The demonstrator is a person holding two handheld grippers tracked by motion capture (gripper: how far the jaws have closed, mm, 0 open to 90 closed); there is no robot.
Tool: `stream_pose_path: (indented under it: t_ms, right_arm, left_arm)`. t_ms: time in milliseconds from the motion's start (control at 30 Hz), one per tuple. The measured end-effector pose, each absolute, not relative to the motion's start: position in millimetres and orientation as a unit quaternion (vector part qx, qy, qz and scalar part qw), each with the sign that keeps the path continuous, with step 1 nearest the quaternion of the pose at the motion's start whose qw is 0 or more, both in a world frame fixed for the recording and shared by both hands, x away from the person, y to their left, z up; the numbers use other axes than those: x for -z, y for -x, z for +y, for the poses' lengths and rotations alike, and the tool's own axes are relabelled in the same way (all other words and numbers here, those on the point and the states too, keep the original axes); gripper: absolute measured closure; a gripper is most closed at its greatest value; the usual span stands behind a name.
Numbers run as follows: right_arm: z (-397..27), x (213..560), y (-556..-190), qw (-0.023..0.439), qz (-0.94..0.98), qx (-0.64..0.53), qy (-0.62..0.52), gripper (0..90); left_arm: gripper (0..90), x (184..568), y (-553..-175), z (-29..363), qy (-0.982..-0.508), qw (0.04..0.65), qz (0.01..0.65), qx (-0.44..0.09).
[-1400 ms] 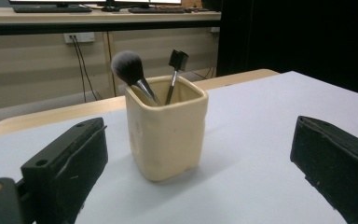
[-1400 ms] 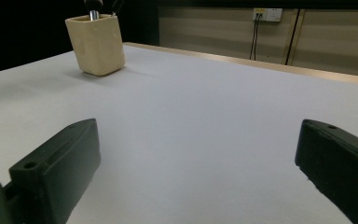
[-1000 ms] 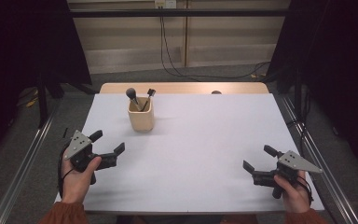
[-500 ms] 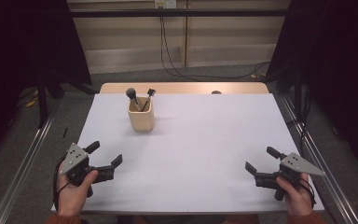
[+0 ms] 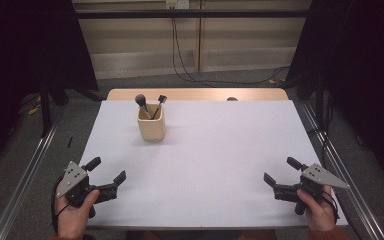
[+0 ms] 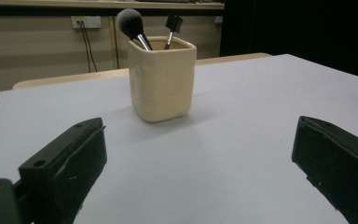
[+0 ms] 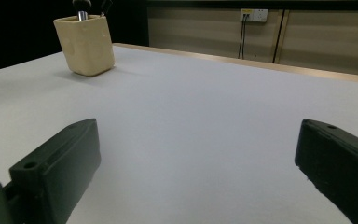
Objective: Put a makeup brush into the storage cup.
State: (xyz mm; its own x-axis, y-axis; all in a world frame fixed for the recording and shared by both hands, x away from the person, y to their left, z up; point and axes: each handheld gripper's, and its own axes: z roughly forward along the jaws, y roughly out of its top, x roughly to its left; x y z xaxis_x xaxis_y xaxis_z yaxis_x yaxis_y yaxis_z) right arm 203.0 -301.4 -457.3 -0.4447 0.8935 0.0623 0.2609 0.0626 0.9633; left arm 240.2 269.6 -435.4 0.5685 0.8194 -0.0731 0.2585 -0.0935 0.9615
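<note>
A cream square cup [image 5: 151, 128] [image 6: 162, 79] [image 7: 84, 44] stands upright on the white table [image 5: 210, 150], toward its far left. Two makeup brushes stick out of it: a round-headed one [image 5: 141, 100] [image 6: 131, 23] and a small flat-headed one [image 5: 161, 100] [image 6: 173, 23]. My left gripper [image 5: 108, 169] rests low at the near left corner, open, jaws wide apart with nothing between them, pointing toward the cup. My right gripper [image 5: 282, 171] sits at the near right edge, open and empty, well away from the cup.
A wooden strip [image 5: 200, 94] borders the table's far edge, with a small dark spot [image 5: 232, 99] on it. Metal rails [image 5: 27, 175] run along both sides on the floor. Cables [image 5: 190, 60] hang down the back wall.
My left gripper has drawn back toward the near left corner of the table. My right gripper has shifted slightly nearer too. The cup and brushes have not moved.
</note>
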Motion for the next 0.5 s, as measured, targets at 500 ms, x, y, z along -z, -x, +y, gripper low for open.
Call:
stream_pose_path:
  t_ms: [500]
  right_arm:
    - [-301.0, 457.6, -204.4, 0.296, 0.667, -0.530, -0.432, 0.0]
  left_arm:
    - [3.2, 436.5, -240.5, 270.5, -0.694, 0.553, 0.393, -0.242]
